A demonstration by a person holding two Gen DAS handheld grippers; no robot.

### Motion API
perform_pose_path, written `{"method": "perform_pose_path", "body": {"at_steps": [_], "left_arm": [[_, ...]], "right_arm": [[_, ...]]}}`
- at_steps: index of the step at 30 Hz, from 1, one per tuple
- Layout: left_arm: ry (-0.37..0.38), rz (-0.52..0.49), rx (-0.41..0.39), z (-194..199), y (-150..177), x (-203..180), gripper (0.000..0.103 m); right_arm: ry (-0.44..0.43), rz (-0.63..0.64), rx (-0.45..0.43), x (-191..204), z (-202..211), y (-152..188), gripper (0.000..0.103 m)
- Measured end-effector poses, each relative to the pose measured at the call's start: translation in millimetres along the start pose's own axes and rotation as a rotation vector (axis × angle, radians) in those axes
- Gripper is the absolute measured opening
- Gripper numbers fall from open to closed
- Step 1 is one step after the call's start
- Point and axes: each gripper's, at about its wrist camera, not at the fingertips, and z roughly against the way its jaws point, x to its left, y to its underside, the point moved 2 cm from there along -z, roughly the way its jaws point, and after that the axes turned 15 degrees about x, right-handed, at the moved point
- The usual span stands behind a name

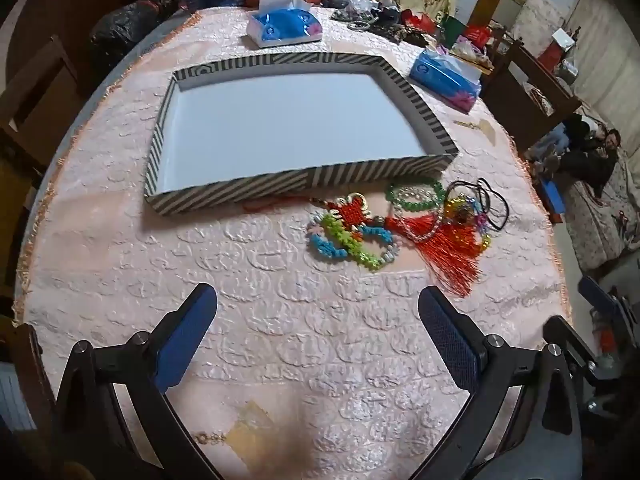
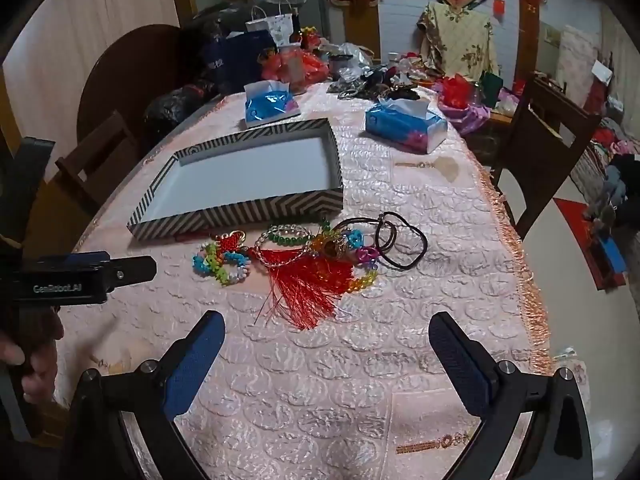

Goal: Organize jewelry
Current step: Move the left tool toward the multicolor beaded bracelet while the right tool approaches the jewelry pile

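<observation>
Both grippers, left gripper (image 1: 318, 300) and right gripper (image 2: 326, 326), wide apart, holding nothing; jewelry pile (image 2: 304, 252) beside striped tray (image 2: 240, 208).

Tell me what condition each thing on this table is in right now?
Left hand-held gripper: open, holding nothing.
Right hand-held gripper: open, holding nothing.
Striped tray: empty.
Jewelry pile: tangled on the cloth beside the tray, outside it.
Black hair ties: loose at the pile's edge.
Tissue packs: opened, tissue sticking out.

Red cord (image 1: 276, 203) partly hidden behind the striped tray (image 1: 280, 184); blurred amber patch (image 1: 256, 432) near bottom edge.
</observation>
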Motion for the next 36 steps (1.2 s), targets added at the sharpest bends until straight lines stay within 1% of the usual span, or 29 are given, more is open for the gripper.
{"method": "perform_pose_path", "body": {"at_steps": [4, 6, 8, 11, 14, 19, 23, 25, 27, 29, 31, 32, 36], "left_arm": [[0.001, 0.018, -0.053, 1, 1, 6, 0.102], [0.04, 0.009, -0.04, 0, 1, 5, 0.102], [0.069, -0.004, -0.029, -2, -1, 3, 0.102], [0.072, -0.018, -0.013, -4, -1, 0, 0.102], [0.039, -0.023, 0.003, -10, -2, -2, 0.102], [0.071, -0.012, 0.033, -22, -3, 2, 0.102], [0.112, 0.01, 0.055, -32, -4, 6, 0.102], [0.126, 0.011, 0.049, -36, -6, 9, 0.102], [0.143, 0.008, 0.039, -39, -8, 11, 0.096], [0.166, -0.008, 0.038, -43, -12, 11, 0.086], [0.163, -0.031, 0.035, -48, -16, 10, 0.079], [0.162, -0.04, 0.037, -50, -17, 9, 0.077], [0.174, -0.093, 0.037, -59, -23, 2, 0.076]], "right_arm": [[-0.013, -0.002, -0.006, 0, 1, 1, 0.102], [-0.032, -0.01, 0.007, -2, 1, 1, 0.102], [0.003, -0.006, 0.02, -2, -1, 1, 0.102], [0.002, -0.011, 0.027, -4, -1, 1, 0.101], [0.026, -0.017, 0.04, -5, -3, 2, 0.101], [0.053, -0.041, 0.083, -11, -12, 5, 0.101], [0.058, -0.059, 0.079, -16, -13, 5, 0.101], [0.053, -0.067, 0.083, -18, -15, 4, 0.101], [0.037, -0.072, 0.095, -18, -18, 3, 0.101], [0.025, -0.071, 0.106, -18, -22, 3, 0.101], [0.018, -0.069, 0.108, -17, -24, 3, 0.101], [0.014, -0.067, 0.113, -17, -26, 3, 0.101], [0.004, -0.06, 0.13, -16, -32, 3, 0.101]]}}
